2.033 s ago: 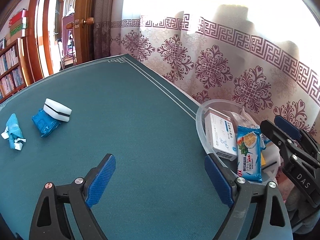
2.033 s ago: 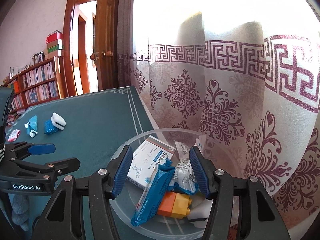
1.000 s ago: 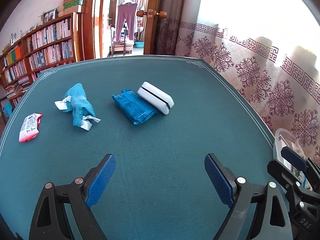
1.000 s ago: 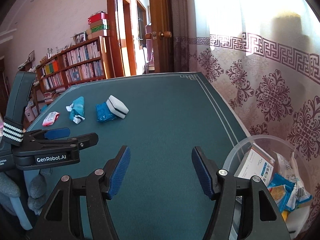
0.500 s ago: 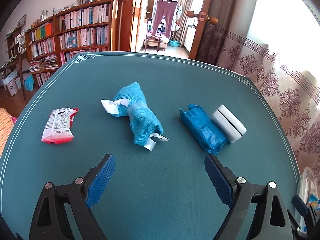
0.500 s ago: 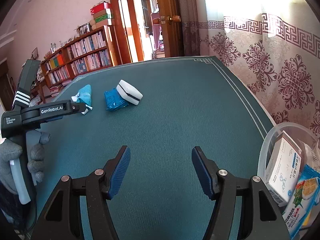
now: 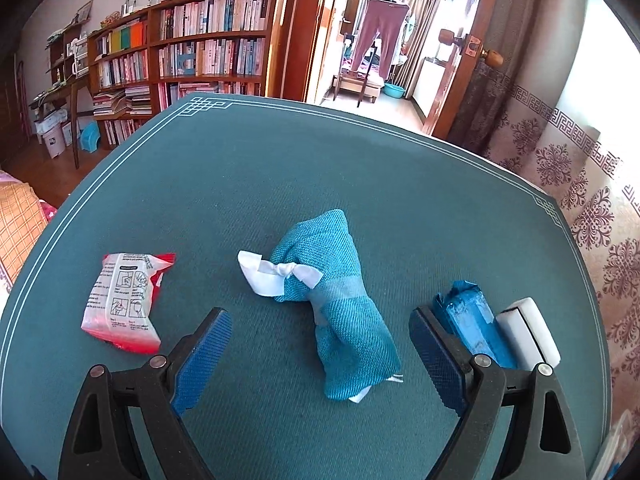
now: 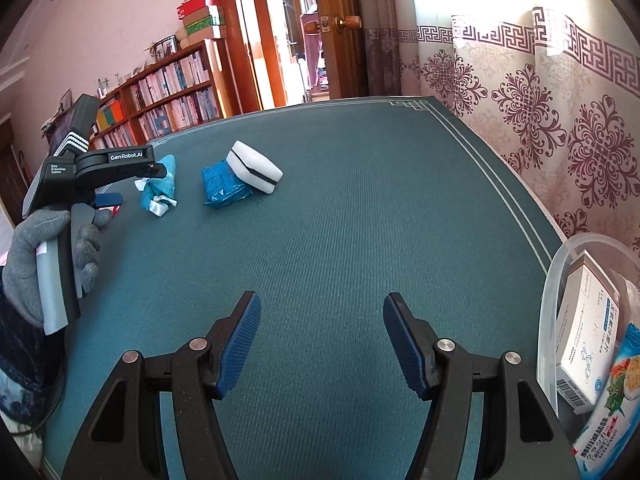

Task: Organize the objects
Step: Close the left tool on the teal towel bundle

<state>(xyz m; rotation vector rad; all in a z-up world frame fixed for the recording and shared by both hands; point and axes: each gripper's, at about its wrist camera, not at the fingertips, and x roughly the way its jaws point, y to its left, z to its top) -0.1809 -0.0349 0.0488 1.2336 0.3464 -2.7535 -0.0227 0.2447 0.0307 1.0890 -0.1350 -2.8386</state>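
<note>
My left gripper [image 7: 320, 336] hangs open over a teal cloth bundle [image 7: 340, 304] tied with a white strip; the bundle lies between its fingers, untouched. To the bundle's left lies a red and white packet [image 7: 124, 300]. To its right lie a blue packet [image 7: 472, 324] and a white block with a dark band [image 7: 528, 332]. My right gripper [image 8: 322, 320] is open and empty over bare green tabletop. From the right wrist view the left gripper [image 8: 116, 184] shows at far left, held by a gloved hand [image 8: 44, 256], next to the bundle [image 8: 160, 188], blue packet [image 8: 222, 188] and white block [image 8: 254, 166].
A clear plastic tub [image 8: 560, 276] at the table's right edge holds a white box [image 8: 588, 328] and a snack packet [image 8: 612, 412]. A patterned curtain [image 8: 540, 120] hangs along the right side. Bookshelves [image 7: 192, 60] and an open doorway stand beyond the green table [image 8: 360, 220].
My left gripper has swung left across the table, from facing the blue packet and white block to straddling the cloth bundle. My right gripper has sunk slightly; the tub now sits at its right.
</note>
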